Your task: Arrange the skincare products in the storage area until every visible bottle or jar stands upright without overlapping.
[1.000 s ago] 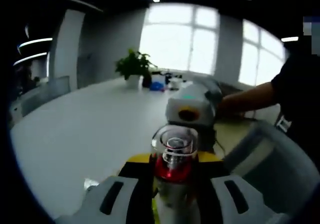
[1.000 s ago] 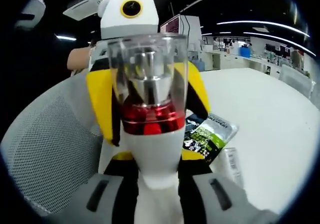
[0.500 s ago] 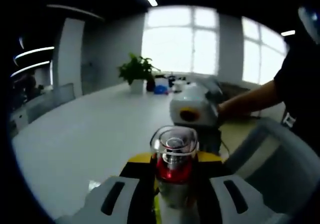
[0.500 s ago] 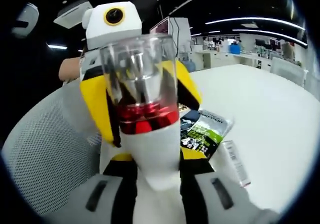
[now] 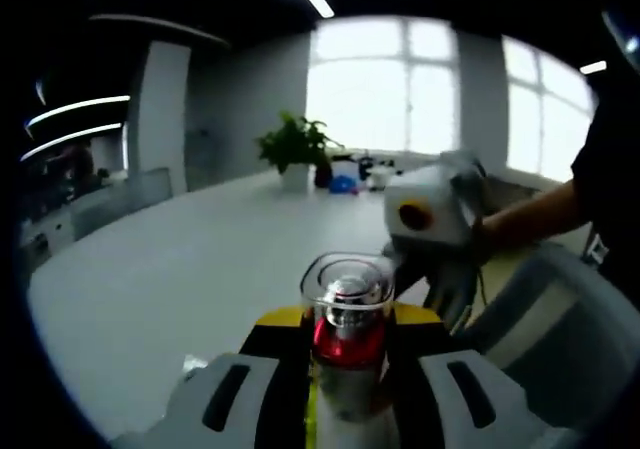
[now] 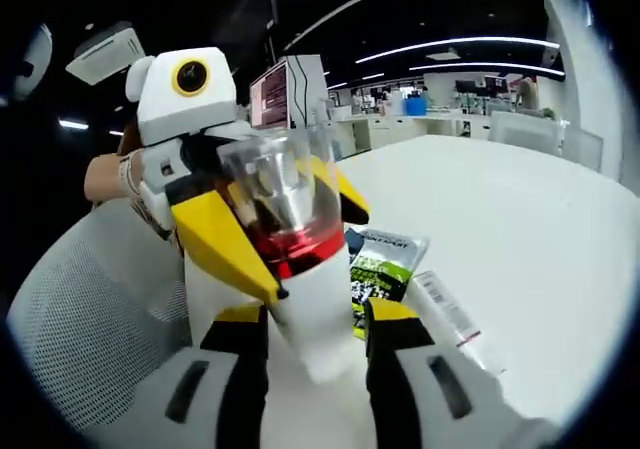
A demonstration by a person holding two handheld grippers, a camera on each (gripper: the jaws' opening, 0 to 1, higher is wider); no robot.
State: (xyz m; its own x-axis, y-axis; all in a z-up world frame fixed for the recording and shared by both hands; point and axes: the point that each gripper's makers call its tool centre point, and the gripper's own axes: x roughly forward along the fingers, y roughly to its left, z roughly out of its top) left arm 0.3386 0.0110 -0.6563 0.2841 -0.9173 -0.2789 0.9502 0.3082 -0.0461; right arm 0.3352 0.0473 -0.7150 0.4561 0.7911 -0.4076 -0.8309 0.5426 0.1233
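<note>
A white bottle (image 5: 345, 389) with a red collar and clear cap stands between the jaws of my left gripper (image 5: 348, 334), which is shut on it. In the right gripper view the same bottle (image 6: 310, 299) leans left, with the yellow jaws of my left gripper (image 6: 285, 224) clamped near its red collar. My right gripper (image 6: 318, 319) has its jaws spread on either side of the bottle's lower body, open. From the left gripper view, my right gripper (image 5: 440, 279) hangs to the right of the bottle, apart from it.
A green and black sachet (image 6: 378, 269) and a white tube (image 6: 445, 309) lie flat on the white table (image 6: 520, 229). A grey mesh chair (image 6: 80, 309) is at the table's edge. A potted plant (image 5: 293, 147) stands far back. A person's arm (image 5: 540, 219) holds my right gripper.
My right gripper has let go of the bottle and drawn back to the right. In the right gripper view the bottle and left gripper now lean left. The left gripper keeps its hold.
</note>
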